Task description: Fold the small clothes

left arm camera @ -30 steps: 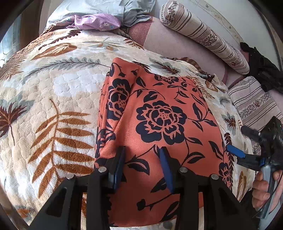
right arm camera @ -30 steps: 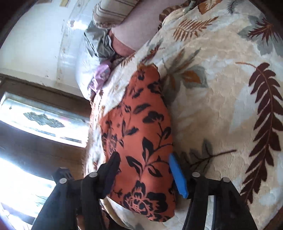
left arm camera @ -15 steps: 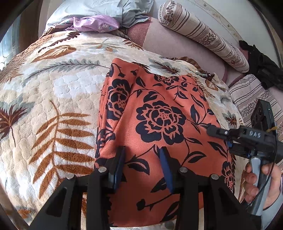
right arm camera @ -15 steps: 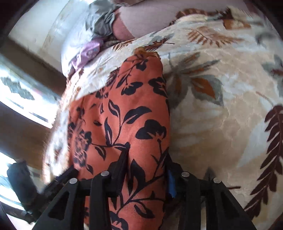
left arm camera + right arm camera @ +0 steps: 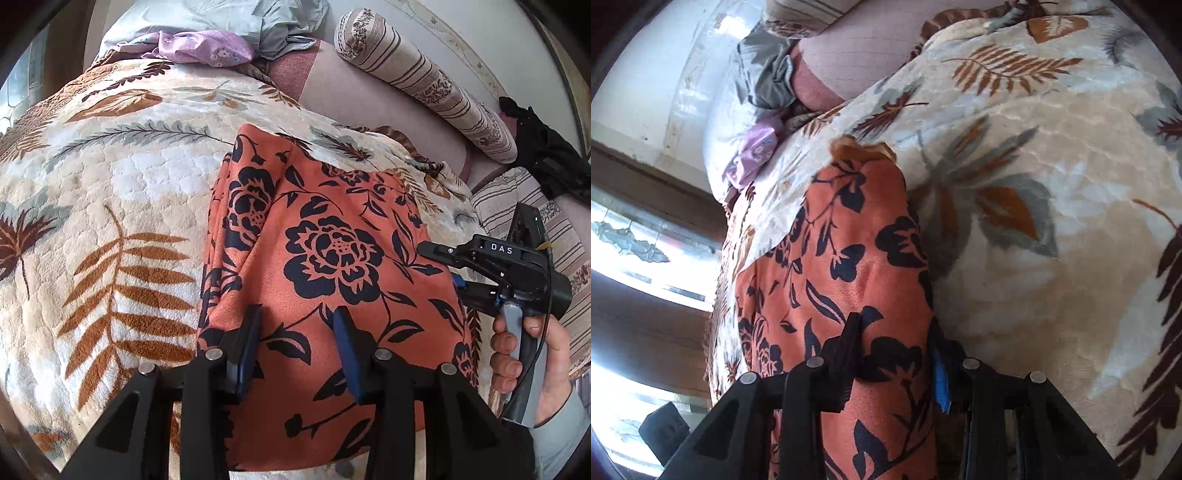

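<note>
An orange cloth with black flowers [image 5: 332, 251] lies folded on a leaf-patterned blanket [image 5: 110, 192]. My left gripper [image 5: 297, 314] sits on the cloth's near part, and the fabric fills the gap between its pads. My right gripper [image 5: 441, 266], held by a person's hand [image 5: 517, 350], is at the cloth's right edge. In the right wrist view the right gripper [image 5: 894, 325] has its jaws closing on that folded edge [image 5: 871, 280]. One finger lies on top of the cloth and the blue pad [image 5: 940, 376] is against its side.
A purple garment [image 5: 207, 48] and a grey-blue cloth [image 5: 280, 22] lie at the far end of the bed. A striped bolster [image 5: 424, 81], a striped cushion [image 5: 517, 206] and a black object [image 5: 550, 158] are at the right. A bright window [image 5: 628, 258] is beyond the bed.
The right gripper came in from the right onto the cloth's edge and its jaws narrowed around the fold. The left gripper and the cloth stayed where they were.
</note>
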`<state>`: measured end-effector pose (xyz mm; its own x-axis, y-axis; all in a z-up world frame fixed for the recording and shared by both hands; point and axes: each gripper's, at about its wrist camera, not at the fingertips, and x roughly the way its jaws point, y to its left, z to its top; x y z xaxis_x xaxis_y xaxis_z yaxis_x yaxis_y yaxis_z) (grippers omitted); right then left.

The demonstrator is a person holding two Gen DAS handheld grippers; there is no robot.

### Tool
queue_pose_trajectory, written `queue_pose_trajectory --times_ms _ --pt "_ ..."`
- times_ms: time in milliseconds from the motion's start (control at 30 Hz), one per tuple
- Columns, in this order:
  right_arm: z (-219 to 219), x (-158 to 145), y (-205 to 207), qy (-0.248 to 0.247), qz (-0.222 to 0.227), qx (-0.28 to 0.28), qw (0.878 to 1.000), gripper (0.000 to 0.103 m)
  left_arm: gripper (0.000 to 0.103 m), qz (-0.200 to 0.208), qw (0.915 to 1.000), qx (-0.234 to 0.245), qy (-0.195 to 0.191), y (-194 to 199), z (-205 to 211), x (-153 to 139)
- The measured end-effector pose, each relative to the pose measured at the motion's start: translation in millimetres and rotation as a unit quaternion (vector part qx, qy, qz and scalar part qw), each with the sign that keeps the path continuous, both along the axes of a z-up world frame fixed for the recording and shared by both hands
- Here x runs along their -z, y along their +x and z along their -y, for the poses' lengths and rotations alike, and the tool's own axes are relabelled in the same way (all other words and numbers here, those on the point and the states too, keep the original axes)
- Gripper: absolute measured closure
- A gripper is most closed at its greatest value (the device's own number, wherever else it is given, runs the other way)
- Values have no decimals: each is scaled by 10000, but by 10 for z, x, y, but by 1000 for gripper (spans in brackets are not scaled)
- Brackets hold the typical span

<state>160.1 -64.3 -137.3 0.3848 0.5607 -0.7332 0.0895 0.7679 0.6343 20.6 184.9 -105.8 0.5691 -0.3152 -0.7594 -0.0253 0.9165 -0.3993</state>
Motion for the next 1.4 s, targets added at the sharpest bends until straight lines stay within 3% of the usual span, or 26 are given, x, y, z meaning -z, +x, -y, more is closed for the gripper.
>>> queue_pose_trajectory --times_ms 67,100,167,200,233,267,300,367,400,433,500,533,567,700,767,800,833,867,933,1167,1233,1333,1400 --pt "84 -120 -125 94 163 80 9998 46 61 44 9985 -194 -502 -133 -170 -123" --pt "64 -245 -192 -119 384 80 9992 43 61 120 9968 -275 -740 -225 -258 -162" --pt "87 -507 -410 -480 909 -56 9947 43 61 -174 9965 -417 -708 -347 -345 -57" --pt "51 -620 -480 -439 1086 -153 9930 43 66 -494 9945 -439 -807 -377 -375 95" --pt "25 -711 -557 -338 1215 -264 9917 43 84 -623 9925 -442 -953 -411 -407 211" --pt "-41 -783 -616 -229 1322 -418 9901 37 93 -654 9925 -497 -906 -435 -434 224" --pt "-113 -816 -664 -123 1368 -600 9887 34 96 -678 9923 -538 -888 -441 -459 176" --pt "-285 -734 -692 61 1183 -904 9888 31 92 -673 9913 -568 -983 -424 -493 44" --pt "-372 -651 -706 87 1051 -1038 9890 31 79 -647 9922 -508 -936 -388 -494 -33" --pt "-441 -553 -717 59 948 -1166 9886 31 55 -574 9934 -412 -908 -339 -493 -118" --pt "-499 -395 -759 0 796 -1193 9897 31 22 -248 9953 -413 -843 -206 -528 -312" --pt "-500 -362 -796 31 836 -1185 9894 31 19 -22 9954 -449 -847 -116 -560 -400" --pt "-497 -352 -814 26 918 -1184 9887 31 19 133 9952 -435 -862 22 -582 -461" --pt "-454 -330 -817 153 889 -1151 9892 31 19 -96 9925 -137 -1211 729 -587 -332" --pt "-427 -324 -832 224 873 -1132 9895 31 32 -680 9916 -453 -1000 1053 -656 -21" --pt "-420 -322 -839 255 875 -1126 9894 31 48 -1059 9880 -732 -857 1162 -724 178" --pt "-397 -323 -861 278 881 -1123 9894 31 50 -1355 9819 -942 -931 1202 -800 358" --pt "-399 -315 -853 293 883 -1133 9892 31 49 -1272 9776 -1075 -1288 1158 -873 410" --pt "-402 -305 -861 299 885 -1181 9886 31 48 -1070 9769 -1197 -1412 1014 -893 320" --pt "-325 -354 -917 508 843 -1041 9897 31 40 -356 9952 -778 -473 263 -493 -218" --pt "-287 -439 -990 773 936 -1033 9872 31 36 -131 9981 -598 -6 29 -316 -273" --pt "-291 -376 -1028 918 802 -1068 9868 26 36 -484 9924 -628 938 -82 -109 -40" --pt "-280 -182 -994 966 364 -1017 9894 26 36 -722 9892 -705 1067 -142 -94 81"
